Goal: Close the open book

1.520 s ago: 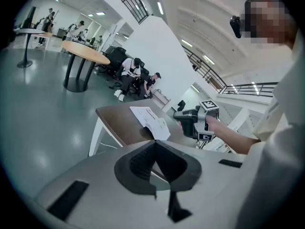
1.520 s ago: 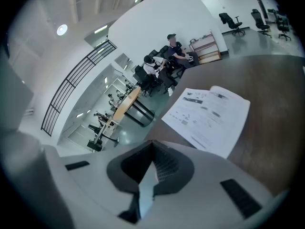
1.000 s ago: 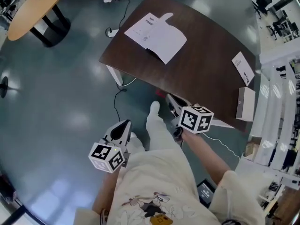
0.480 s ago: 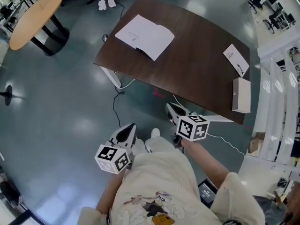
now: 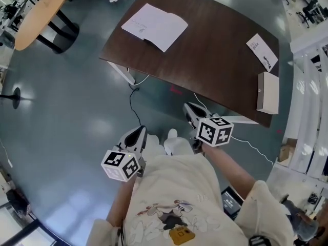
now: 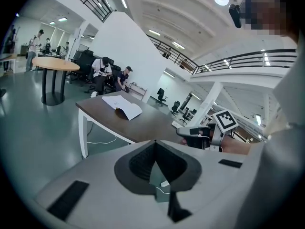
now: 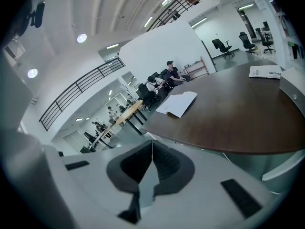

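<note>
An open white book [image 5: 154, 25] lies on the far left part of a dark brown table [image 5: 215, 60]; it also shows as the open book [image 6: 123, 106] and the open book [image 7: 178, 103] in the two gripper views. My left gripper [image 5: 135, 136] is shut and empty, over the floor well short of the table. My right gripper [image 5: 192, 111] is shut and empty too, just before the table's near edge. Both are far from the book.
A white box [image 5: 267, 93] and a leaflet [image 5: 262, 52] lie at the table's right end. A round wooden table [image 5: 38, 13] stands at the far left. A cable [image 5: 134, 106] trails on the floor under the table edge. People sit beyond the table [image 6: 102, 73].
The table and book have shifted slightly in the head view as the person walks; both grippers have advanced toward the table and stayed shut.
</note>
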A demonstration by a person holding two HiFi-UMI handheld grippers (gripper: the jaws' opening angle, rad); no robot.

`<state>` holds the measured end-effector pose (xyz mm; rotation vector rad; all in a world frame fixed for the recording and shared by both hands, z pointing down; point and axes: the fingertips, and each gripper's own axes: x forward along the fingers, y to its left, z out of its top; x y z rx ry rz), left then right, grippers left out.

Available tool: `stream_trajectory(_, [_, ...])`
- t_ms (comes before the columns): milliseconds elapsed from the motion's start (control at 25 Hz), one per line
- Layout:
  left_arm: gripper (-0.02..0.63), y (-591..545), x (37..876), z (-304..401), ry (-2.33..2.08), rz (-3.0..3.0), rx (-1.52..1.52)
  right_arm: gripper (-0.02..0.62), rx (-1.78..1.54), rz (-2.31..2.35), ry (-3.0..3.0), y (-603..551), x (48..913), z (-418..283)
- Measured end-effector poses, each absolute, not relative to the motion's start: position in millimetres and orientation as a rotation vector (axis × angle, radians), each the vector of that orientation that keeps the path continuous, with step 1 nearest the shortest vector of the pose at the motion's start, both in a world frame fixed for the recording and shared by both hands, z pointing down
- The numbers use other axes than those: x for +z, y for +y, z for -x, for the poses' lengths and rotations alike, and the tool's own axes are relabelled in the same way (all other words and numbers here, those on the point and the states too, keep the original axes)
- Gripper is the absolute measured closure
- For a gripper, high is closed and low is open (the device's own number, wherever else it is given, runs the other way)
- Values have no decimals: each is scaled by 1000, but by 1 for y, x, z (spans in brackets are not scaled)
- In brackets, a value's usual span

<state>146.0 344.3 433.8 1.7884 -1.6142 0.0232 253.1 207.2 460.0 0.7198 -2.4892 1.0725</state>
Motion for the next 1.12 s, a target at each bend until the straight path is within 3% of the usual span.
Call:
stream_trajectory(560, [600,316,429,-158,-1660,-1767,-6,589,1040,-623,-2531,184,455,-259])
stream_trajectory(1120, [600,231,442,-89,-1589,-1785,1,589,1034,-642,-2502,118,467,-194])
